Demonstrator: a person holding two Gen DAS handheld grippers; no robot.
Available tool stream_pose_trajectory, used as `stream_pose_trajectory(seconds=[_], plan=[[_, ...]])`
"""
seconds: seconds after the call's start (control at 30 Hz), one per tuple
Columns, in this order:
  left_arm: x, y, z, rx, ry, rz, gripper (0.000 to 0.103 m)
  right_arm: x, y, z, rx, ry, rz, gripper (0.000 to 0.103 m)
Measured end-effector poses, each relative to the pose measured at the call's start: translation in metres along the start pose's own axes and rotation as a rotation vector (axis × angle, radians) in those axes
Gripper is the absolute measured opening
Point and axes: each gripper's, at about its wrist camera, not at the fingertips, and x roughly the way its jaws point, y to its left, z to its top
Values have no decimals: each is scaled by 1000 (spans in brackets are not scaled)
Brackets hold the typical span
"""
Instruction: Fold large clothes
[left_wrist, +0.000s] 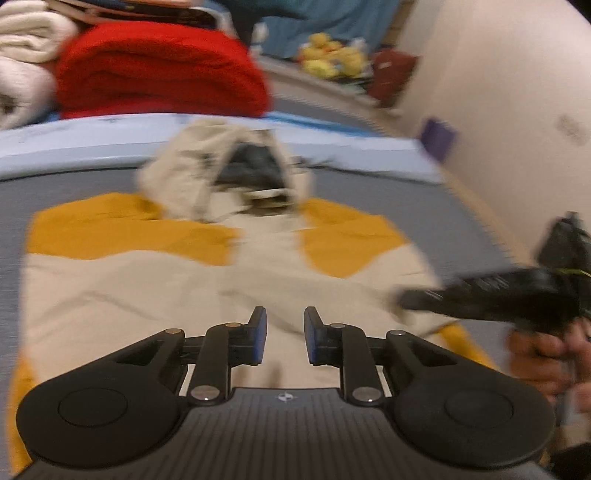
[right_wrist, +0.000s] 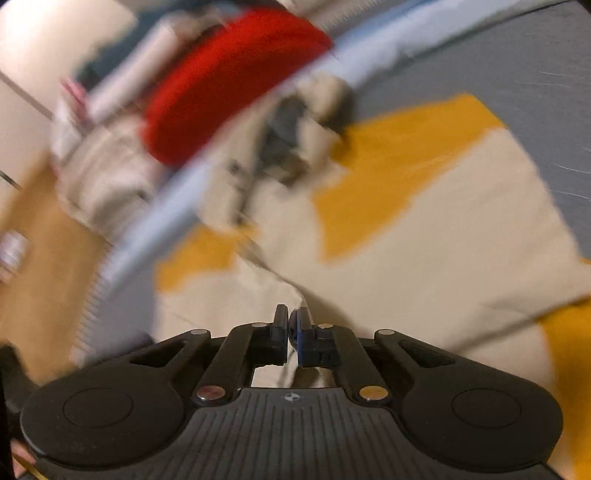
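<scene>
A cream-and-mustard hooded jacket (left_wrist: 184, 280) lies flat on the grey surface (left_wrist: 55, 192), hood toward the far edge. Beyond it sit a fuzzy red blanket (left_wrist: 159, 70) and white towels (left_wrist: 26, 48). The left gripper (left_wrist: 285, 338) hovers with jaws apart; the right gripper (right_wrist: 293, 334) is pinched together on a cream fold.

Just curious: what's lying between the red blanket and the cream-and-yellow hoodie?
In the left wrist view, a pale blue sheet edge, below the red blanket, then grey bedding before the hoodie.

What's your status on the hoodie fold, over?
Left gripper open above the hoodie. Right gripper shut, pinching its cream fabric. Nothing lies on it, over.
</scene>
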Motion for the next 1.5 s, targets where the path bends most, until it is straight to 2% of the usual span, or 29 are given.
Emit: stream_pose_trajectory(seconds=[0.07,0.13,0.17,0.27,0.37,0.4,0.43,0.5,0.53,0.63,0.7,0.8,0.87,0.9,0.93,1.07,1.1,1.13,1.17,1.27,1.33,1.37,1.4,1.47,1.5], plan=[[3,-13,-1,11,-7,-81,37,-4,7,1,13,-45,76,3],[7,-26,-4,29,-12,-107,68,-1,14,2,13,-66,145,3],[10,-33,-5,42,-13,-107,73,3,18,3,6,-70,179,3],[20,-44,-8,57,-17,-103,75,5,30,0,-10,-64,250,3],[30,-46,-9,32,-7,-90,75,11,37,-3,-27,-47,275,3],[31,-46,-9,35,-4,-71,69,12,39,-4,-29,-43,286,3],[33,-46,-9,43,-7,-38,43,11,42,-3,-28,-38,294,3],[34,-41,-7,42,-10,96,10,12,45,-2,-26,-30,281,10],[33,-36,-5,9,-15,163,9,12,45,-1,-25,-39,254,10],[22,-16,-4,-112,-60,321,9,15,42,1,-25,-85,72,25],[12,-1,-2,-192,-104,415,11,18,36,0,-6,-88,-51,26],[-3,29,-1,-331,-143,505,15,29,22,-4,59,-22,-201,29],[-7,54,0,-441,-137,526,26,35,11,-10,95,27,-275,34],[-8,65,1,-477,-112,515,35,39,7,-13,112,50,-308,39],[-7,75,2,-515,-86,501,37,41,2,-16,130,69,-335,40],[-6,121,-12,-721,-15,464,35,46,-9,-20,167,95,-367,40],[-8,129,-14,-746,-6,470,22,46,-10,-21,172,94,-370,40],[-8,133,-15,-755,0,480,6,45,-11,-21,175,94,-372,40],[-9,138,-14,-749,-4,489,2,45,-11,-21,178,94,-374,40],[-26,134,-5,-644,-82,533,2,50,-11,-22,184,97,-384,40],[-29,129,1,-584,-99,544,2,49,-10,-23,187,99,-385,40],[-26,127,0,-576,-73,550,3,46,-12,-20,185,99,-389,40],[-23,128,-2,-574,-30,574,7,48,-11,-19,179,97,-396,40],[-18,131,-7,-570,22,675,13,47,-9,-19,160,87,-418,40],[-18,129,-8,-549,20,718,14,46,-8,-18,149,78,-431,40]])
